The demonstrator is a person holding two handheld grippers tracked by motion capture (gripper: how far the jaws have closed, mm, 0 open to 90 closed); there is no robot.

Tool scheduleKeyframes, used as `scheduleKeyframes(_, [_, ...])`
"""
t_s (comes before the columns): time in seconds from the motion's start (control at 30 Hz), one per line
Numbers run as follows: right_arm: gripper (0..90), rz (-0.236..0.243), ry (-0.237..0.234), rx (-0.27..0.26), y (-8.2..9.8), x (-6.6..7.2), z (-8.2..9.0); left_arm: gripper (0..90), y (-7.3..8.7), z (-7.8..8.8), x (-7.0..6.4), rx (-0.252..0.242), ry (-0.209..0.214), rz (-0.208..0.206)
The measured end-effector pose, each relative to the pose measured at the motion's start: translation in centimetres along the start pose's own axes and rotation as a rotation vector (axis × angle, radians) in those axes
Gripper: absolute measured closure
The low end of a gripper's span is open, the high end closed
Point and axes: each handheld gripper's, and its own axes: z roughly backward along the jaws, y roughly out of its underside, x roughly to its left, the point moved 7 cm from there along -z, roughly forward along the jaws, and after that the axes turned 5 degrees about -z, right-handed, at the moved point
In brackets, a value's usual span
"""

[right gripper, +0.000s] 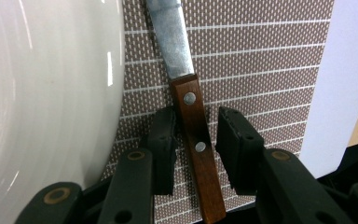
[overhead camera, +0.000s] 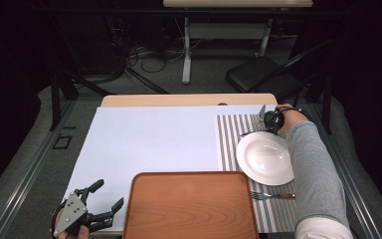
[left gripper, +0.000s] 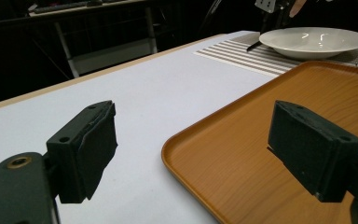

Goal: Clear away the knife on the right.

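- Right gripper [right gripper: 196,149] jaws narrow, straddling wooden-handled steel knife [right gripper: 193,126]; left pad touching handle, right pad just clear.
- Knife flat on brown striped woven placemat [right gripper: 261,60], just beside white round ceramic plate [right gripper: 42,102], far right of table.
- Long axis along jaws, blade pointing away.
- Left gripper [left gripper: 191,149] wide open, nothing between, over near-left edge of orange-brown wooden tray [left gripper: 242,140].

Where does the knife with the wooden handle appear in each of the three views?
High view: the knife lies right of centre, at the far edge of the white plate.
Left gripper view: upper right, dark blade just left of the plate.
Right gripper view: centre, handle between the jaws, plate at left.
Shared landmark: the white plate.
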Motion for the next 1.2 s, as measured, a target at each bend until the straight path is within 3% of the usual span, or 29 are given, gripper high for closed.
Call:
scheduleKeyframes(0.1, [68.1, 0.009, -0.002, 0.028, 0.06, 0.02, 0.19, 15.2, 0.0, 0.0, -0.01, -0.001, 0.001, 0.002])
scheduleKeyframes(0.27, [70.6, 0.009, 0.003, 0.002, -0.14, 0.16, -0.05, 15.2, 0.0, -0.02, -0.01, 0.0, 0.002, 0.0])
scheduleKeyframes(0.6, [75.8, 0.017, -0.012, 0.001, 0.03, 0.32, 0.03, 15.2, -0.02, -0.01, -0.06, -0.001, 0.003, -0.002])
scheduleKeyframes(1.2, [75.9, 0.013, -0.006, 0.006, -0.01, 0.38, 0.04, 15.2, 0.02, 0.0, 0.01, -0.001, -0.001, 0.003])
